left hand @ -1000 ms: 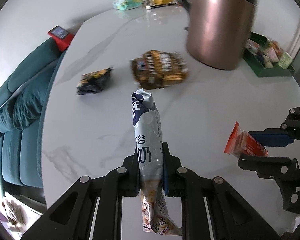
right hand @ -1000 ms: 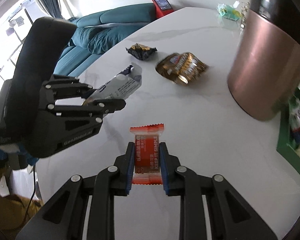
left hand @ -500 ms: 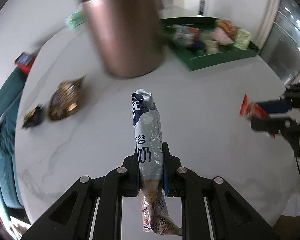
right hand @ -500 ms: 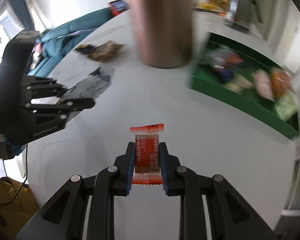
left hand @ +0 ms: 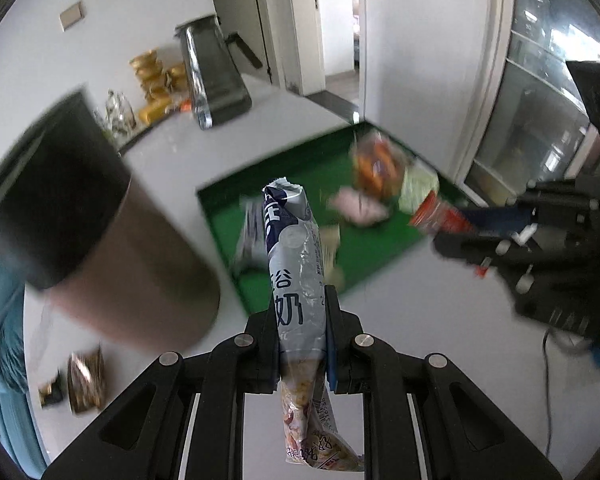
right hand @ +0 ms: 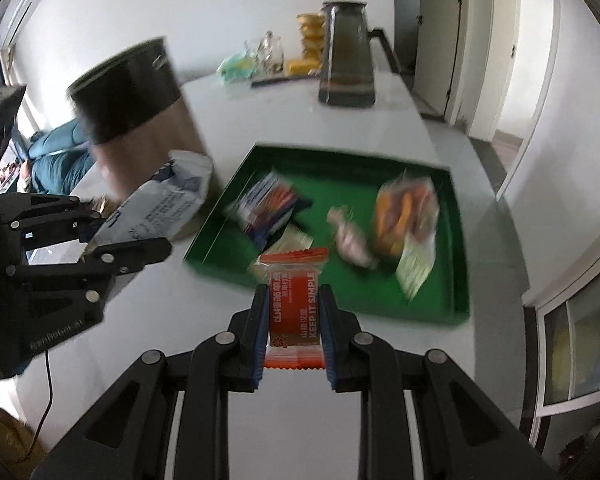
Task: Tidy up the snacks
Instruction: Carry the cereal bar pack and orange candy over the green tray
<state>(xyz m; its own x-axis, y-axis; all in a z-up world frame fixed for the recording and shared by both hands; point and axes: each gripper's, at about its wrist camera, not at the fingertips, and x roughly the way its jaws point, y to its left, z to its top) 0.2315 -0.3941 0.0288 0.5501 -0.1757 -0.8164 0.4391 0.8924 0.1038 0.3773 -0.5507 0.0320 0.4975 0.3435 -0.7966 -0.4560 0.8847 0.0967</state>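
Observation:
My left gripper [left hand: 302, 332] is shut on a long silver-blue snack bag [left hand: 296, 264] and holds it upright above the white table, just short of the green tray [left hand: 228, 216]. My right gripper [right hand: 294, 326] is shut on a small red snack packet [right hand: 294, 308] near the tray's front edge [right hand: 220, 268]. The tray holds several snack packs, among them an orange one [right hand: 400, 216]. The left gripper and its bag [right hand: 160, 208] show at the left of the right wrist view; the right gripper with the red packet [left hand: 440, 216] shows at the right of the left wrist view.
A tall copper-and-black flask [left hand: 100, 248] stands left of the tray. Two dark snack packs [left hand: 86, 376] lie on the table behind it. A grey kettle [right hand: 346, 60] and yellow jars [right hand: 310, 40] stand at the table's far end. A teal sofa [right hand: 56, 160] is beyond the left edge.
Both grippers have swung right from the loose snacks, past the flask, to face the green tray, each still holding its snack. The tray is now close in front.

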